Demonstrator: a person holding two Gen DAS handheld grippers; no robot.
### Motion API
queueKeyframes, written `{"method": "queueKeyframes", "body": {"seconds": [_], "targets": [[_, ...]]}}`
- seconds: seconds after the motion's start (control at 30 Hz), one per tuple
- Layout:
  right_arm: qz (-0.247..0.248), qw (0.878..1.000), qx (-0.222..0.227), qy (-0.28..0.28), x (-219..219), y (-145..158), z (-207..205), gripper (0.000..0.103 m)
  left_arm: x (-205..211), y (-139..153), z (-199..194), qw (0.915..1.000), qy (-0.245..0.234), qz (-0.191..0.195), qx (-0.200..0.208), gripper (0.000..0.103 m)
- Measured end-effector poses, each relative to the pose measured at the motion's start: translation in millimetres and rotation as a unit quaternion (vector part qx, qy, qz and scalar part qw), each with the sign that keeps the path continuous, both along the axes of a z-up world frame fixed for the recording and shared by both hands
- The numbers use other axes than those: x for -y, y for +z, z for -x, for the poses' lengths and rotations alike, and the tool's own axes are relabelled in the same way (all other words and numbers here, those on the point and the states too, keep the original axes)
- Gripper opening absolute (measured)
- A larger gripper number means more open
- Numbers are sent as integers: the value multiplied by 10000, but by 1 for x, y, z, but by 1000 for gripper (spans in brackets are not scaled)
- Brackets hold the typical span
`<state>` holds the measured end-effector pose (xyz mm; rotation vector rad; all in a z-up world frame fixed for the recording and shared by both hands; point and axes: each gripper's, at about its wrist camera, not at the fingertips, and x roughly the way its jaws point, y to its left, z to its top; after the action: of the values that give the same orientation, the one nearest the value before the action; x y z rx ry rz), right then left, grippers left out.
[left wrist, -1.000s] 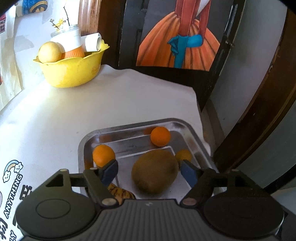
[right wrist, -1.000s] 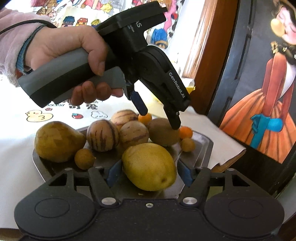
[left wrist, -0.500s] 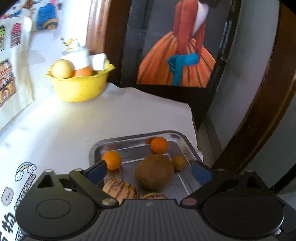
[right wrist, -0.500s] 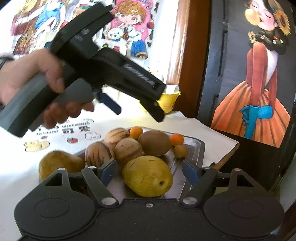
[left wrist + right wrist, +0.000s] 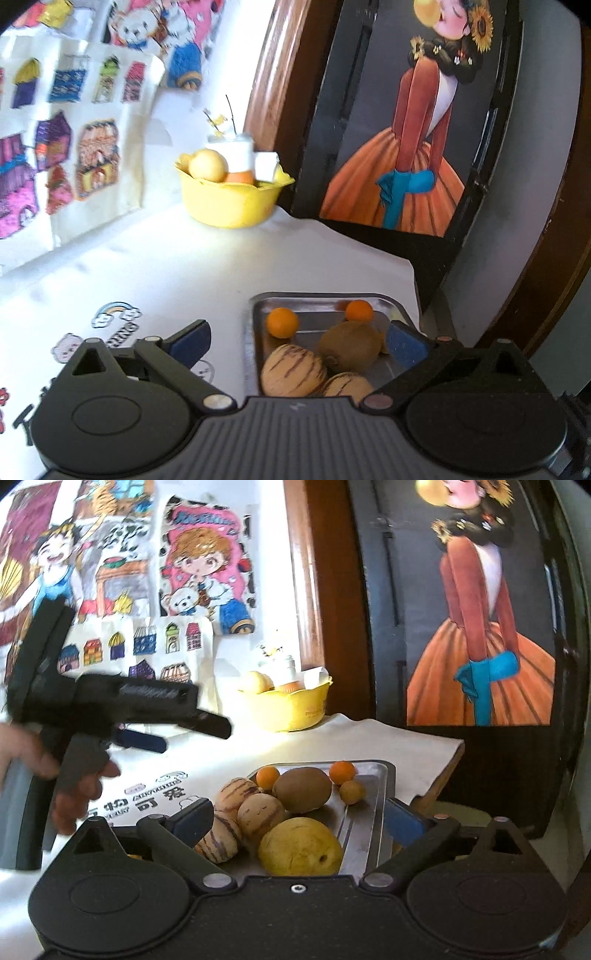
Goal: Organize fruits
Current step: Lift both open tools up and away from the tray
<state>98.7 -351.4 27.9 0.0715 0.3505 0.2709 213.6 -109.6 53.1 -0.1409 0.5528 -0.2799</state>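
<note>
Left gripper [image 5: 297, 341]: jaws spread wide, just been opening, gripping nothing, blue pads [image 5: 190, 341] apart from the fruit beyond them. Seen from the right wrist at nine o'clock, blurred, gripped by a hand [image 5: 55, 775], raised above the white tablecloth [image 5: 184, 266] and well clear of the fruit.

Right gripper [image 5: 297, 821]: jaws likewise wide, just been opening further, empty; yellow pear [image 5: 299, 845] lying between and just past the fingers, pads not pressing it.

Outward from the left gripper: metal tray [image 5: 255, 332] straight ahead at twelve o'clock, close in. On it, two striped melons [image 5: 293, 371] nearest, touching each other; brown kiwi [image 5: 349, 345] just behind at one o'clock, touching the left melon; two small oranges [image 5: 282, 322] toward the far rim at eleven and one o'clock, apart from each other.

From the right wrist: three striped melons clustered at ten o'clock of the pear, kiwi behind, one orange on either side of it, one small yellowish fruit [image 5: 352, 792] at the kiwi's three o'clock.

Further out at eleven o'clock in the left view: yellow bowl [image 5: 229, 205] near the wall, holding a pale round fruit [image 5: 207, 165] and a white jar [image 5: 236, 153]. Beyond at one o'clock, framed painting [image 5: 402, 147] of a figure in an orange skirt. Children's drawings [image 5: 74, 110] on the wall at ten o'clock.
</note>
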Motion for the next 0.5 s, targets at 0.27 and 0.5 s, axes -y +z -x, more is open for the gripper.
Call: {"method": "queueKeyframes", "body": {"seconds": [0.27, 0.5], "targets": [[-184, 9996, 22, -215, -3, 9, 13, 102, -16, -3, 36, 9992, 192, -138, 320, 102], [-137, 9996, 72, -246, -10, 17, 25, 102, -34, -6, 67, 9987, 383, -47, 336, 102]]}}
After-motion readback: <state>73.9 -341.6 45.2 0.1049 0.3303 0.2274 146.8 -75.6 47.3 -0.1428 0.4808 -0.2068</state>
